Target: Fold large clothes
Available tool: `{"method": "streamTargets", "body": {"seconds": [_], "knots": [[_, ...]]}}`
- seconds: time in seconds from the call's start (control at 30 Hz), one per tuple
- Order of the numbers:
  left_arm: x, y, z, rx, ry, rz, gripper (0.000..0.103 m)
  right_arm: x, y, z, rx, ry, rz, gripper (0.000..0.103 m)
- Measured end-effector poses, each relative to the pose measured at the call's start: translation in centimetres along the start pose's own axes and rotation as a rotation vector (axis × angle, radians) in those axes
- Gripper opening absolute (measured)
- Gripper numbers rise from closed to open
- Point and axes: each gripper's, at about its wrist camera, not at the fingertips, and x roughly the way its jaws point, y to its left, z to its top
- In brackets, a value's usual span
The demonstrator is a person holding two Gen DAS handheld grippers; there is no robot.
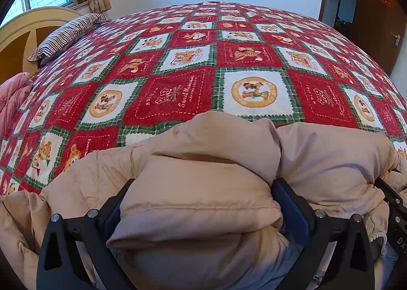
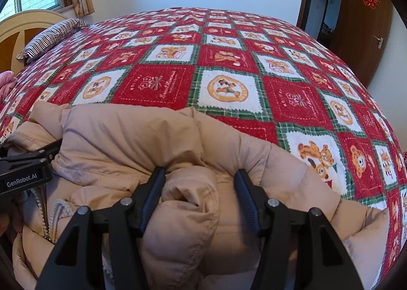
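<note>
While the puffy beige down jacket [image 1: 203, 188] lies bunched at the near edge of the red patchwork bedspread [image 1: 178, 91], left gripper [image 1: 201, 203] and right gripper [image 2: 201, 196] each clamp a thick fold; slippery padding could squeeze out, collapsing the fold.

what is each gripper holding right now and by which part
Both hold the beige puffer jacket: the left gripper clamps a thick padded fold, the right gripper a bunched roll of padding beside the zipper.

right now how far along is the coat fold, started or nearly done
Early. The beige puffer coat is bunched at the near edge of the teddy-print bedspread, zipper open, no flat fold visible. In hand: the left gripper and right gripper each have a padded wad between their fingers. Left: spreading it flat, then folding.
</note>
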Motion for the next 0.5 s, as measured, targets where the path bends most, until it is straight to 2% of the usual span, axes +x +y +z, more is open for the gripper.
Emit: {"method": "streamTargets", "body": {"seconds": [0.5], "knots": [[0.04, 0.02, -0.04, 0.003, -0.002, 0.006, 0.102, 0.08, 0.02, -0.02, -0.001, 0.0, 0.0, 0.06]]}}
